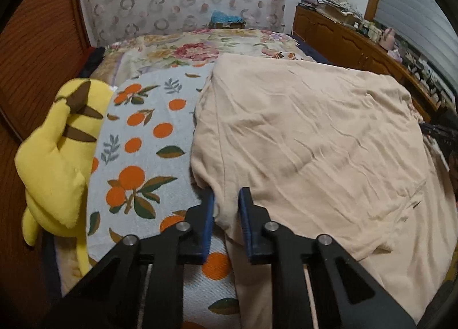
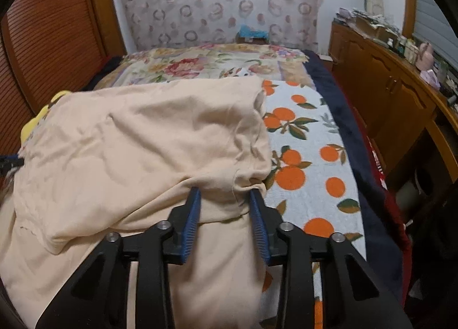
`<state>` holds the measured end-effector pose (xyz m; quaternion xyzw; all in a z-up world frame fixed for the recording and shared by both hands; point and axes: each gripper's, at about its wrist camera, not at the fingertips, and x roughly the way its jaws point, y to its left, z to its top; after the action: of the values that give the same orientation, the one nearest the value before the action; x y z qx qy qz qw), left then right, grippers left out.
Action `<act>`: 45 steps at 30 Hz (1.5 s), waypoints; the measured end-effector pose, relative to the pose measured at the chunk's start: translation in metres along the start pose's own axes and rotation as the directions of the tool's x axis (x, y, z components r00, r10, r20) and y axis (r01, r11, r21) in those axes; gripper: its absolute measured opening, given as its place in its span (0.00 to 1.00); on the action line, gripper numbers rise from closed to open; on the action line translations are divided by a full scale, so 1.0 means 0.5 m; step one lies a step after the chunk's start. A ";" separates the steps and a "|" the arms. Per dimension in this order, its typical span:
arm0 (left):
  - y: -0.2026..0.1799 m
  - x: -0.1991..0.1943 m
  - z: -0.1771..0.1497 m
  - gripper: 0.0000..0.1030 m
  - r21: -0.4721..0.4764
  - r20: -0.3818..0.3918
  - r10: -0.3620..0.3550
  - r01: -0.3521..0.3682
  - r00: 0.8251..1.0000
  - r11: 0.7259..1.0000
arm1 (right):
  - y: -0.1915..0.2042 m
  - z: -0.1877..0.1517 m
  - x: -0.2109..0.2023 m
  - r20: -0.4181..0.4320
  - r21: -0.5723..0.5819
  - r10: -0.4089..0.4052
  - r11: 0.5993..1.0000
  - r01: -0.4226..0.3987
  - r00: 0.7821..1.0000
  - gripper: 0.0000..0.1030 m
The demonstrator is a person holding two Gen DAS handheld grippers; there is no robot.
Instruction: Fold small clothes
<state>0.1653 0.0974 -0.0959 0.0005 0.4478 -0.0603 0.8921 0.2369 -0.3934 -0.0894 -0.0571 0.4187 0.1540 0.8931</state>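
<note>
Lying on the orange-print towel (image 1: 143, 140), the beige garment (image 1: 309, 140) is already doubled over once. In the left view, the left gripper (image 1: 226, 200) is standing apart around its corner. In the right view, the right gripper (image 2: 224, 196) is likewise parted around bunched cloth – more folding is remaining, I judge.

The garment (image 1: 309, 140) is spread on the towel (image 1: 143, 143), which lies on the bed (image 1: 200, 48). The left claw (image 1: 226, 197) is placed at the garment's near left corner, the right claw (image 2: 224, 196) at its near right corner, with cloth between the jaws of each. A plush toy (image 1: 57, 157) is set left of the towel. A cabinet (image 2: 380, 94) stands right of the bed, a headboard (image 2: 217, 0) behind.
</note>
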 end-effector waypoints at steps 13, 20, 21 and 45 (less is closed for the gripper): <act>-0.008 -0.089 0.047 0.05 -0.003 0.146 0.011 -0.011 0.989 1.000 | 0.023 0.015 -0.083 0.138 -0.080 0.011 0.997 0.000 0.990 0.03; -0.019 -0.161 0.039 0.04 -0.013 0.235 -0.042 0.047 0.971 0.999 | 0.037 0.035 -0.145 0.209 -0.103 0.029 0.995 -0.008 0.977 0.02; -0.023 -0.175 0.032 0.04 -0.010 0.247 -0.047 0.051 0.968 0.999 | 0.038 0.035 -0.154 0.212 -0.107 0.036 0.994 -0.014 0.977 0.02; -0.007 -0.351 -0.203 0.03 -0.042 0.243 -0.036 0.048 0.969 0.998 | 0.009 -0.122 -0.449 0.215 -0.136 0.082 0.989 -0.053 0.973 0.02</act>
<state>-0.0200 0.1182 -0.0161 -0.0377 0.3367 -0.0682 0.9384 0.0557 -0.4542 0.0432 -0.0831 0.3080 0.2166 0.9227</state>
